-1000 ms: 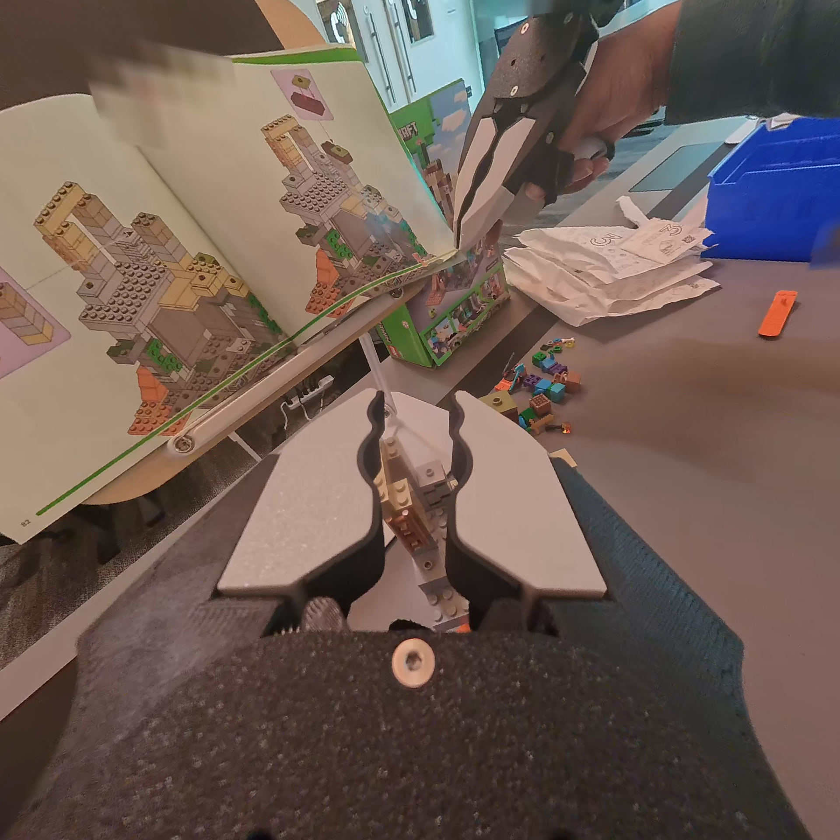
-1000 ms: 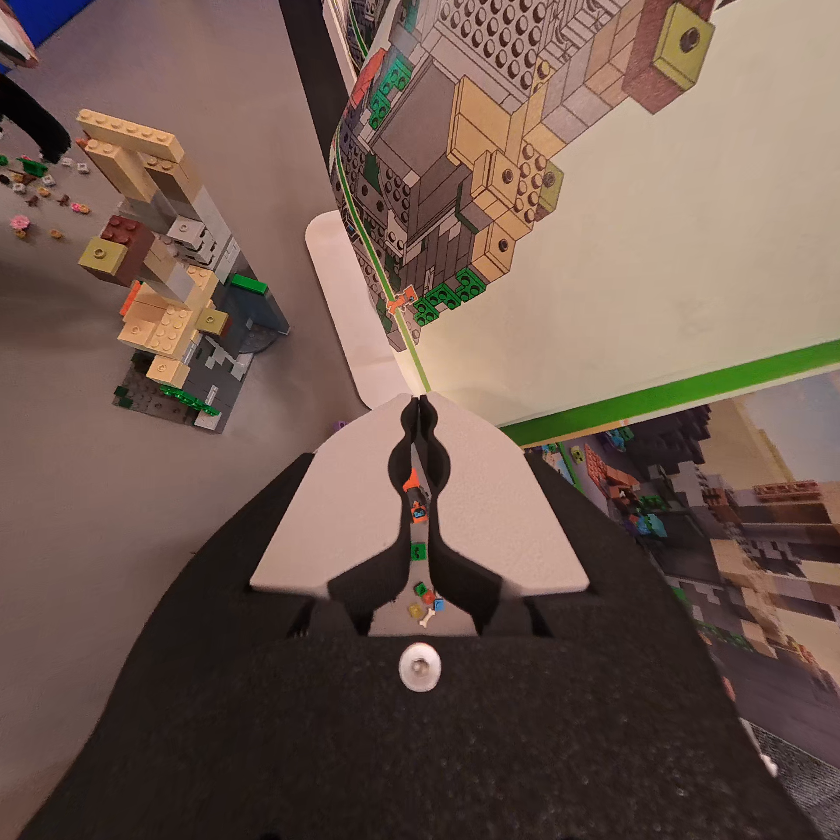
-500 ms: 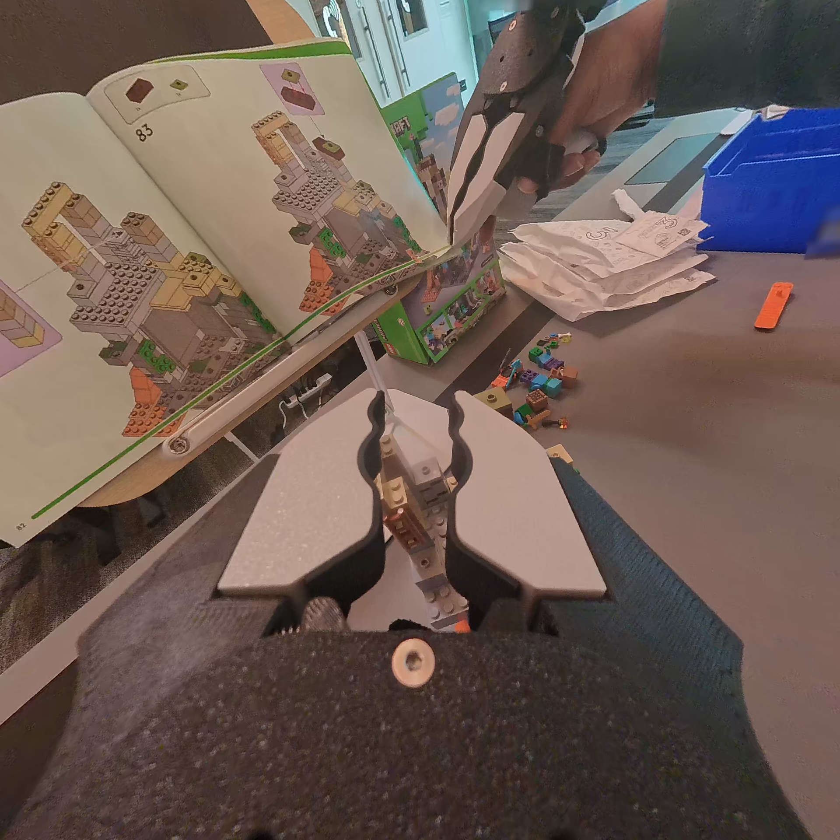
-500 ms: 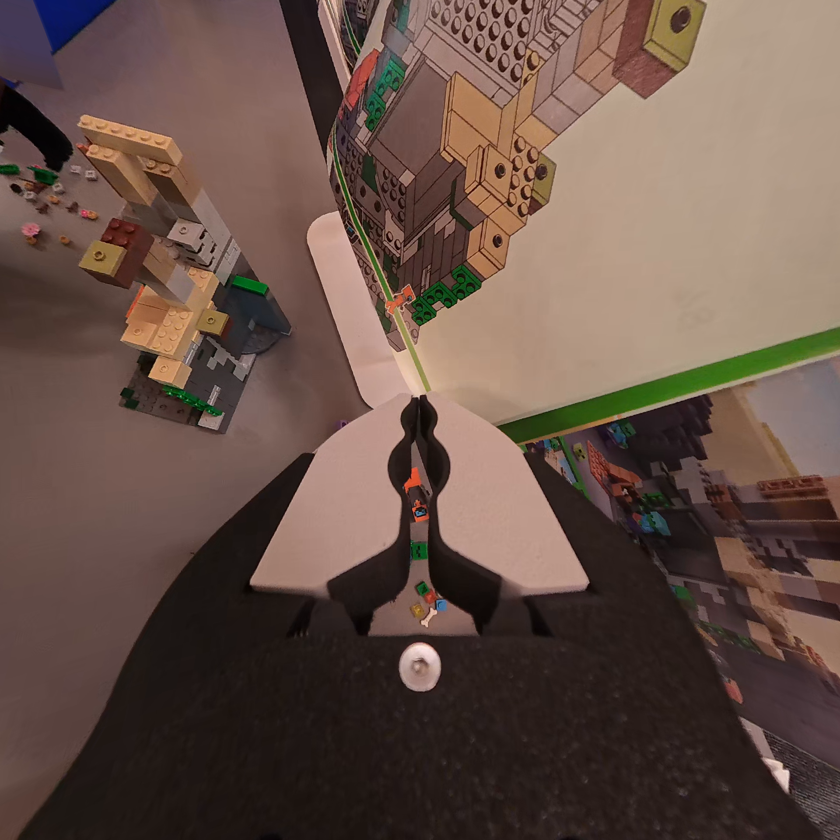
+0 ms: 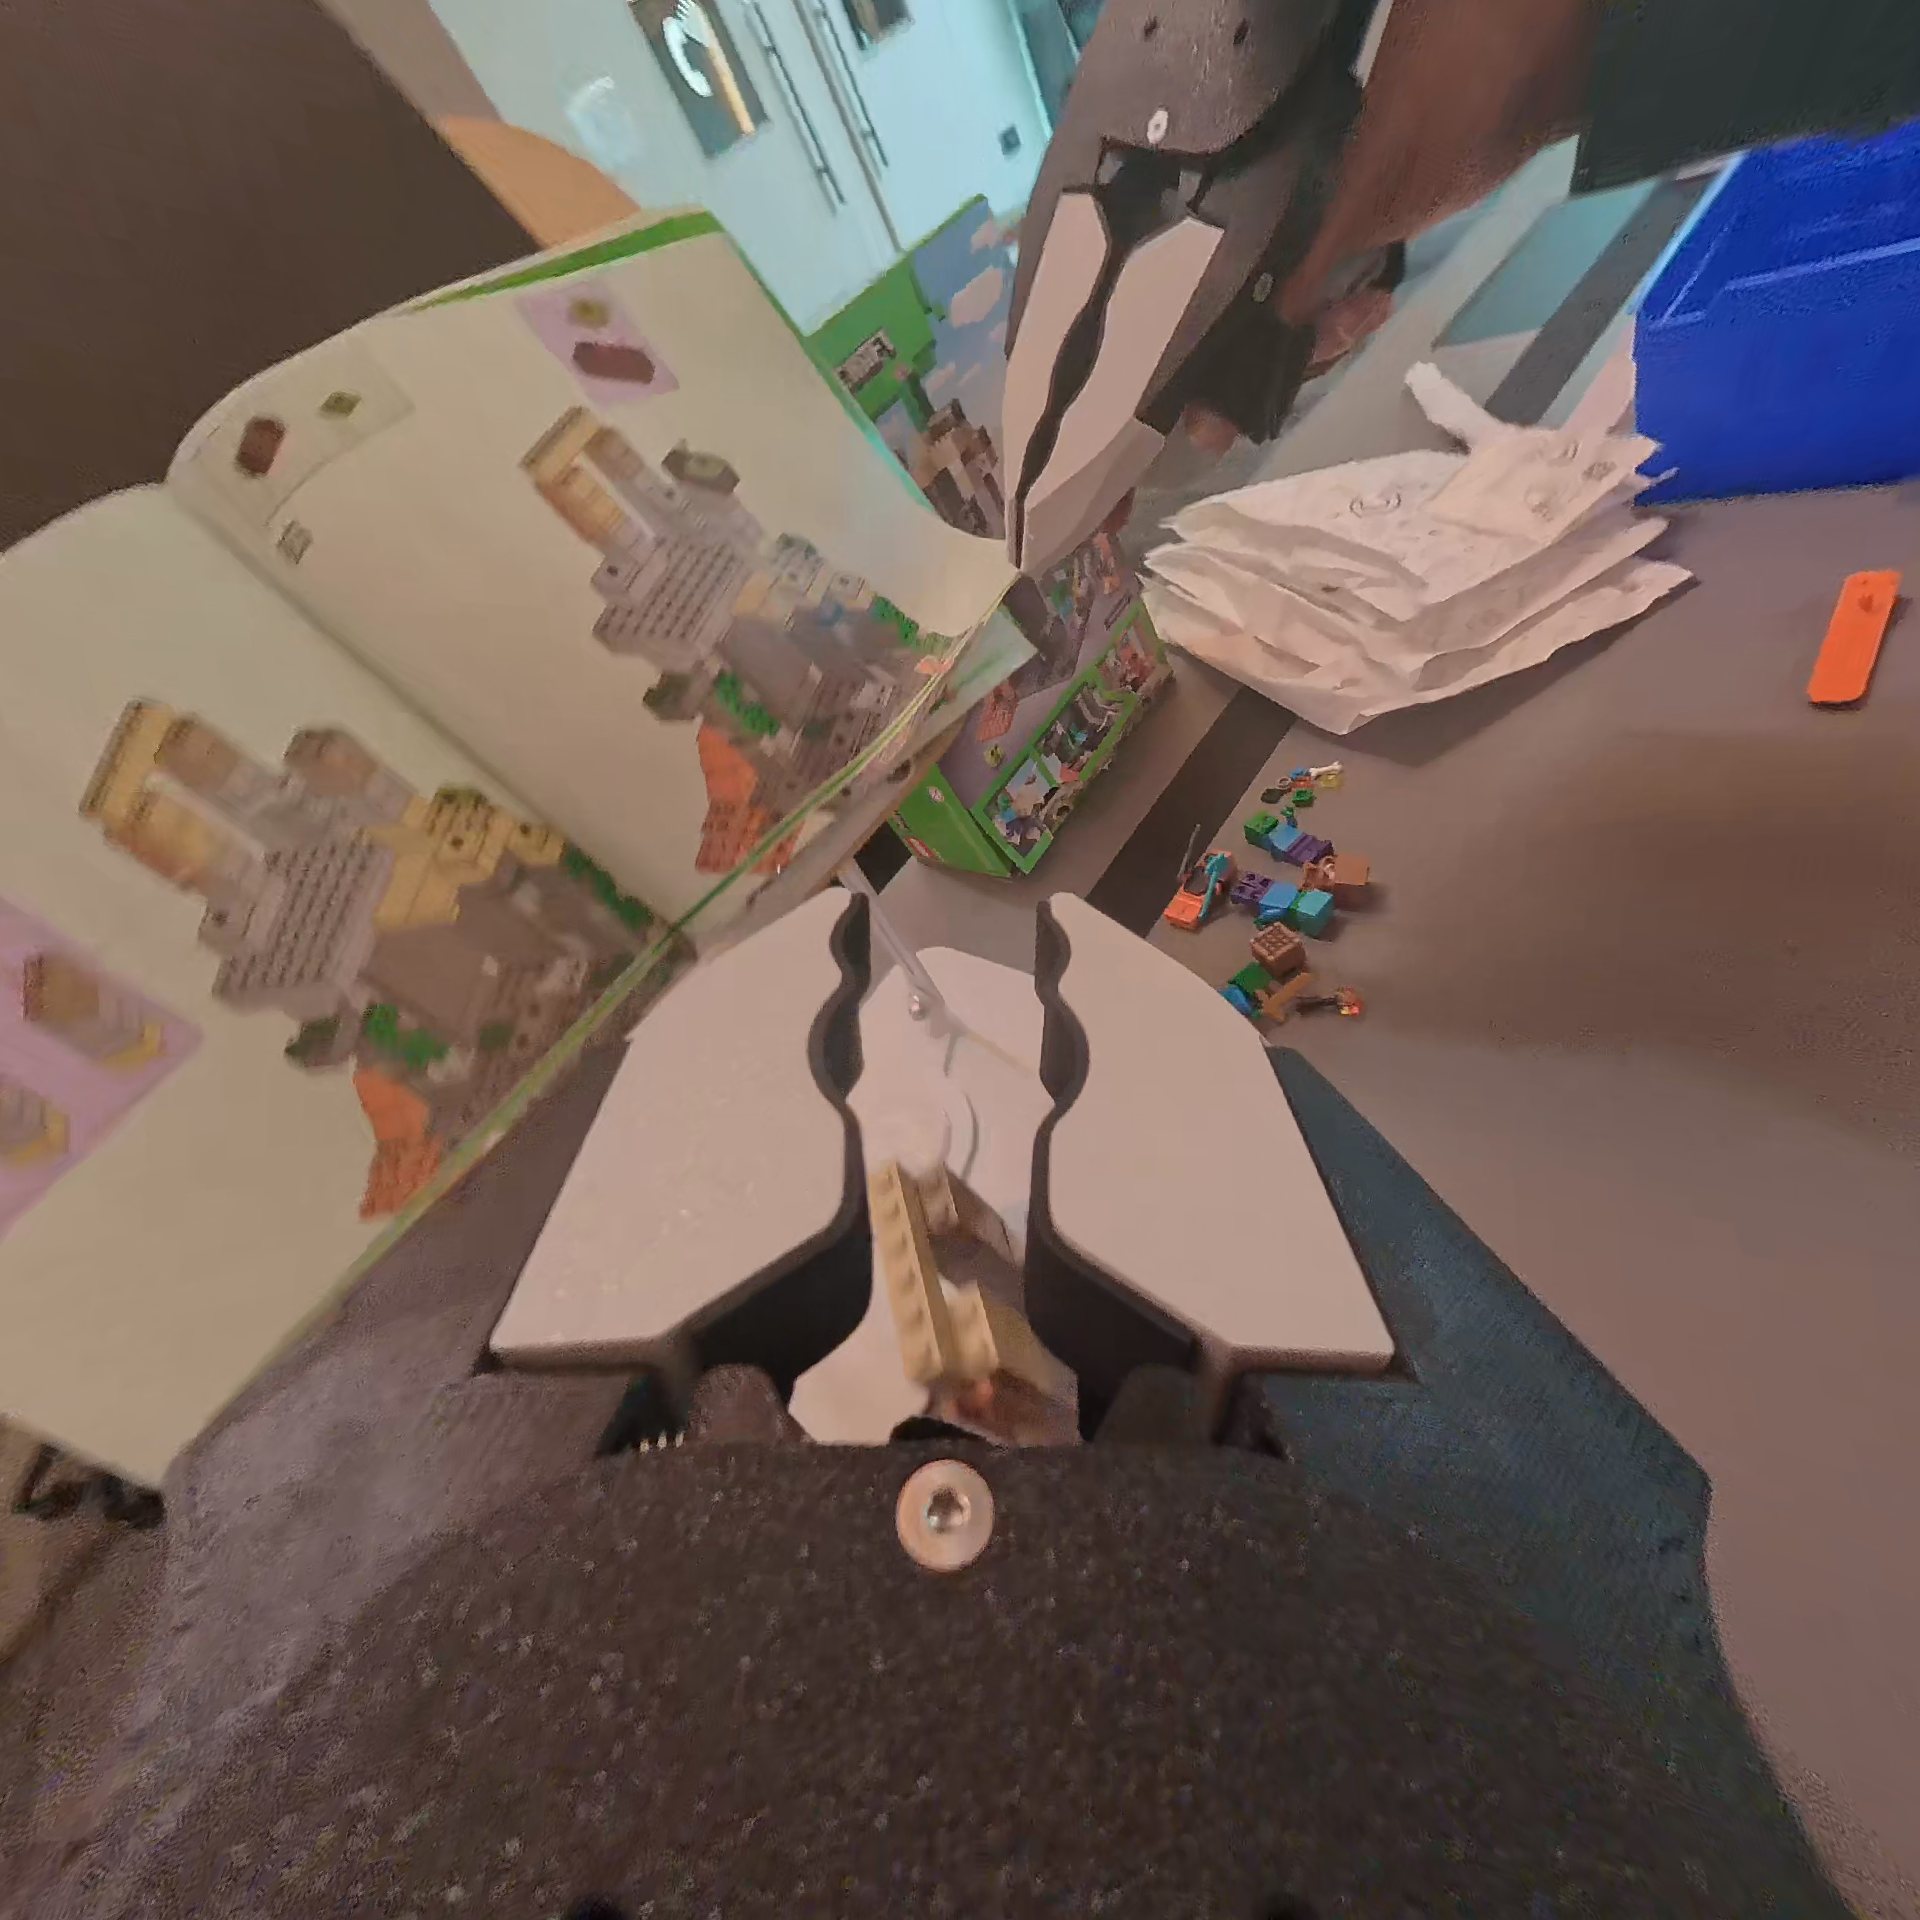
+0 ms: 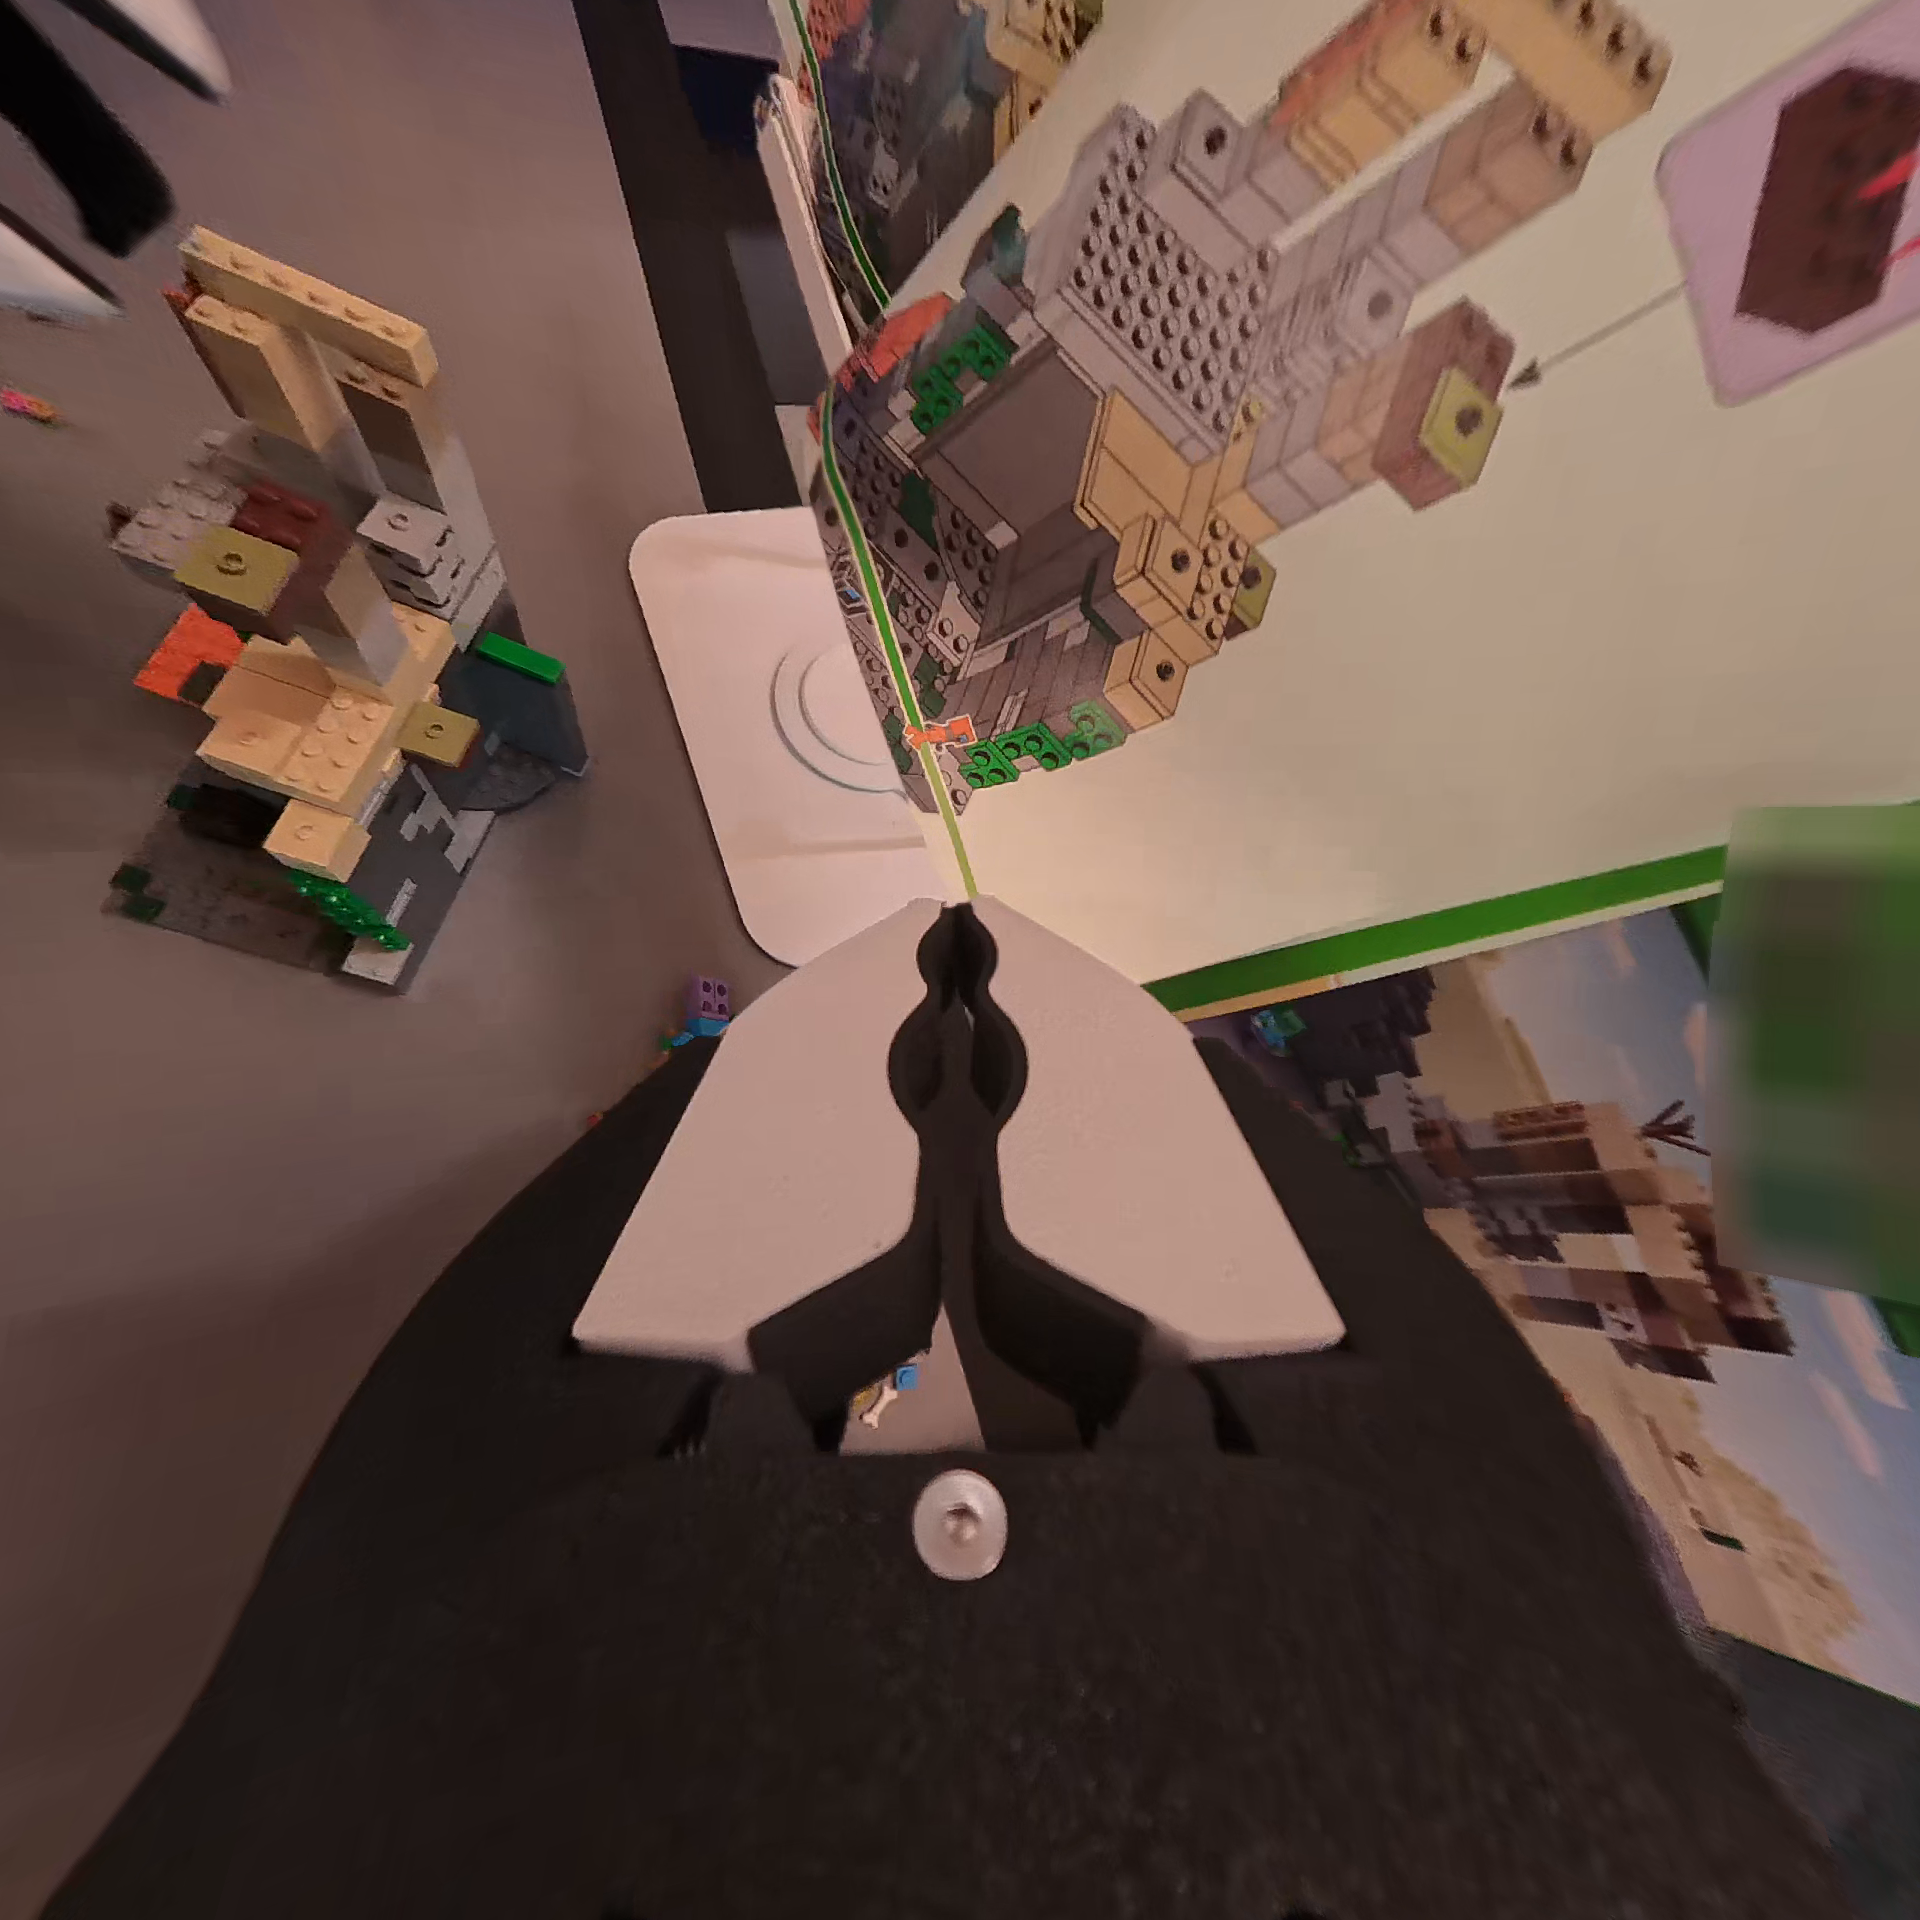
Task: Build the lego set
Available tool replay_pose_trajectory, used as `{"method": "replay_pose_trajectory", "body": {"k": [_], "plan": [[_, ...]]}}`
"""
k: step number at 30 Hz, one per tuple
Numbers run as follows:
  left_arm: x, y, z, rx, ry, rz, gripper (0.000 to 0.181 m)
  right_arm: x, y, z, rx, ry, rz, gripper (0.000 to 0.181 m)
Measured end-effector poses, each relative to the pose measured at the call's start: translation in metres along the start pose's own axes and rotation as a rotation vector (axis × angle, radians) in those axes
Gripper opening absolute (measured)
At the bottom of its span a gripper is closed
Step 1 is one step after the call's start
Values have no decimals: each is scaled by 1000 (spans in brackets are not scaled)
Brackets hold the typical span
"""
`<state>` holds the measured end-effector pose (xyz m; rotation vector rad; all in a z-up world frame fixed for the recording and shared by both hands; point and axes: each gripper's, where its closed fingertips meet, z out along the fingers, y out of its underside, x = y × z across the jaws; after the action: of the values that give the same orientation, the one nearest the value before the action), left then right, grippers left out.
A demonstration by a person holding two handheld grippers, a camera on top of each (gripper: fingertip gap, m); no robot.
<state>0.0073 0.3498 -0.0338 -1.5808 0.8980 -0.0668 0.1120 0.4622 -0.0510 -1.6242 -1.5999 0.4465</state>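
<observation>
The open instruction booklet leans on a stand at the left. My right gripper is shut on the lower corner of its right page; it also shows in the left wrist view, lifting that corner. The part-built tan and grey lego model stands on the grey table, left of the stand. My left gripper is open and empty above it; the model's tan top shows low between its jaws. One of the left gripper's fingers shows at the top left of the right wrist view.
The stand's white base sits beside the model. The lego box lies behind it. Loose small pieces, crumpled paper bags, an orange separator tool and a blue bin are on the right. The tips of one gripper are about 15 cm away from the tips of the other.
My right gripper has pulled the page corner up and over, so the page curls. My left gripper has shifted, and the model now sits lower between its jaws.
</observation>
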Motion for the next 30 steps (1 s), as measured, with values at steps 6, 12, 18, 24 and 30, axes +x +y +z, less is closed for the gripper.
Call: {"method": "replay_pose_trajectory", "body": {"k": [6, 12, 18, 24, 30], "plan": [[-4, -19, 77, -104, 11, 275, 36, -18, -18, -10, 34, 47, -46, 0], [-8, -22, 119, -82, -51, 433, 0, -32, -31, -18, 80, 57, -51, 0], [-15, -28, 101, -12, -122, 421, 0, -38, -59, -43, 336, 78, 33, 2], [-50, -28, 43, 111, -228, 190, 0, -25, -59, -58, 577, 160, 182, 29], [-96, 6, -6, 178, -351, -148, 0, -23, -71, 8, 460, 329, 36, 26]]}}
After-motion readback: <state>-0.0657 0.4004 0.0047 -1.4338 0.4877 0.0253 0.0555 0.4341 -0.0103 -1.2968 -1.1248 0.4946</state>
